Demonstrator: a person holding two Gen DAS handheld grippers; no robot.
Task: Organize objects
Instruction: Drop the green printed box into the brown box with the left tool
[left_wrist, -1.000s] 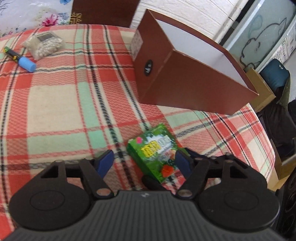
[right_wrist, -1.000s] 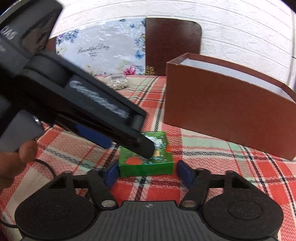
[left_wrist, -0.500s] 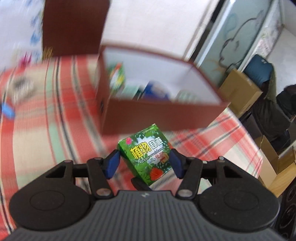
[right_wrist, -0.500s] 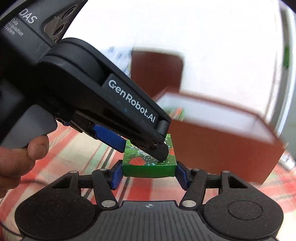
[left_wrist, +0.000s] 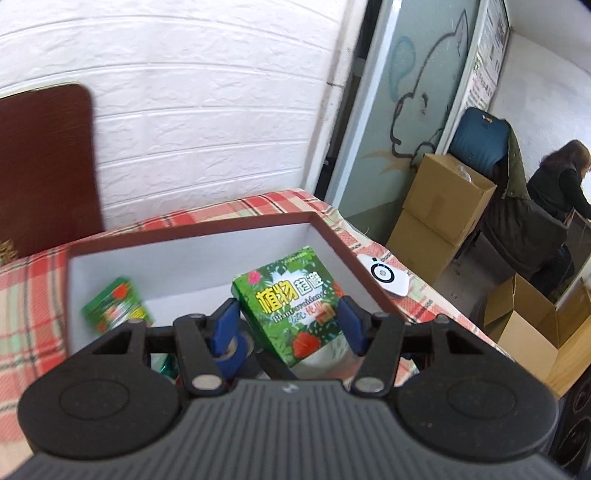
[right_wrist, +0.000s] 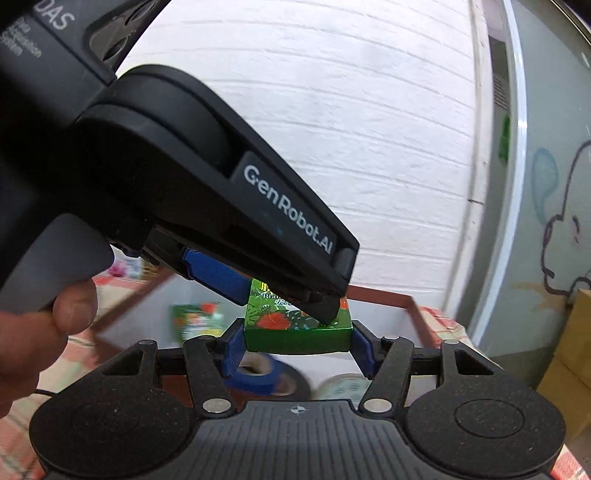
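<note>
Hanging above the open brown box (left_wrist: 334, 236), the small green carton (left_wrist: 291, 302) sat pinched by both tools at once. The right gripper (right_wrist: 297, 345) had its blue pads pressed on the carton's two ends; the left gripper (left_wrist: 286, 326) seemed clamped across it too, though its left pad looked barely touching. It looked light, stiff and glossy, so a flat hold on opposite faces suited it. Below lay another green carton (left_wrist: 114, 306) and a blue tape roll (right_wrist: 258, 373).
</note>
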